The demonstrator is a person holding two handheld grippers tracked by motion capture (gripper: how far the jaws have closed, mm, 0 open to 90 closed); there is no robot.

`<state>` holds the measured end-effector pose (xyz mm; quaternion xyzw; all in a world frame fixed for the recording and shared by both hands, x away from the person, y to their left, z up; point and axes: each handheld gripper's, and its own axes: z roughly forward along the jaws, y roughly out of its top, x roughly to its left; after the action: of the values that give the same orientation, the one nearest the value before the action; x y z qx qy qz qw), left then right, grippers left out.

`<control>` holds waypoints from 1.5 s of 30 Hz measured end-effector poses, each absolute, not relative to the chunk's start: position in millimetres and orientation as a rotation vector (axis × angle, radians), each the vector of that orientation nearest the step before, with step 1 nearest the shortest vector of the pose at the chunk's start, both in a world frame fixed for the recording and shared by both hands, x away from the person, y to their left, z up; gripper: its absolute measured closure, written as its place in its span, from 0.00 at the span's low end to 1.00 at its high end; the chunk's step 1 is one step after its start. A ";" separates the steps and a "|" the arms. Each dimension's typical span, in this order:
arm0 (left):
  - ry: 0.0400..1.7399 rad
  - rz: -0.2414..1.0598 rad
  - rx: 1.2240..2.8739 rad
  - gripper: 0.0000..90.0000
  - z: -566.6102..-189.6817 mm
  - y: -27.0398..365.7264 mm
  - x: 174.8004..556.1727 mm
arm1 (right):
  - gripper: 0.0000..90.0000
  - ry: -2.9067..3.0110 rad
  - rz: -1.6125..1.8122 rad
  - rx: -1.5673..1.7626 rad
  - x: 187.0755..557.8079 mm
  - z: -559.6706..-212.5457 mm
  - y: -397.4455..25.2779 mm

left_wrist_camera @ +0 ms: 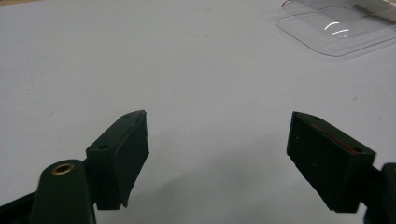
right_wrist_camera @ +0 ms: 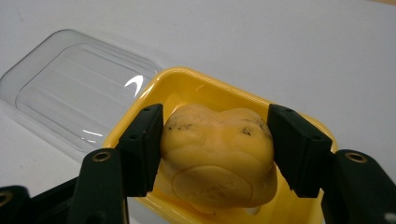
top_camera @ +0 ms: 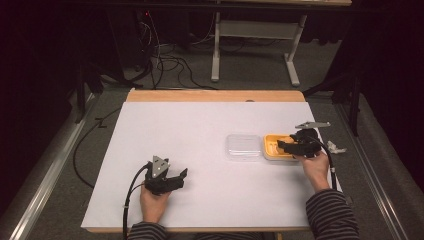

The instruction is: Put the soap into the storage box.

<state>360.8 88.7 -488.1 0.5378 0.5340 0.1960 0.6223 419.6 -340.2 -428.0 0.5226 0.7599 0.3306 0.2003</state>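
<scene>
The right gripper (right_wrist_camera: 215, 154) clamped a lumpy yellow piece of food (right_wrist_camera: 217, 156) over a yellow tray (right_wrist_camera: 205, 86), its jaws pressed against either side of the piece. The tray sat on the white tabletop (top_camera: 190, 130), with a clear plastic lid (top_camera: 243, 146) lying flat just beside it, on the side toward the left gripper. Judging by how things lay, the lid was already off and the piece was either going into the tray or coming out; the pictures could not settle which, nor whether its underside touched the tray floor. The lid was not yet back on.

The left gripper (top_camera: 175, 177) rested well away from the tray, nearer the person's edge of the tabletop, its jaws spread wide with nothing between them. In the left gripper view a corner of the lid (left_wrist_camera: 336, 30) lay far ahead.

The piece looked soft and rounded, waxy and pale yellow, with dark specks along its upper ridge and a moulded seam on its front face. The tray was glossy, hard plastic with rounded corners and a raised rim. The lid was thin, transparent and ribbed, catching a glint of light. The tabletop cover looked smooth and matte.
</scene>
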 end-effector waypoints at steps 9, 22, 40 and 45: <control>1.224 0.450 1.234 0.24 -488.0 88.6 360.5 | 0.43 2.113 0.934 1.457 423.1 -431.4 -335.8; 1.223 0.454 1.235 0.24 -488.1 88.5 360.5 | 0.43 2.086 0.938 1.467 429.3 -436.7 -333.1; 1.224 0.453 1.232 0.24 -488.0 88.3 360.5 | 0.40 2.087 0.905 1.478 434.7 -443.2 -331.2; 1.224 0.453 1.230 0.24 -488.0 88.3 360.4 | 0.39 2.083 0.907 1.485 434.1 -442.3 -333.0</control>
<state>360.4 88.3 -488.0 0.5360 0.5330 0.1972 0.6243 434.1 -333.0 -442.3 0.5346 0.7500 0.3267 0.2121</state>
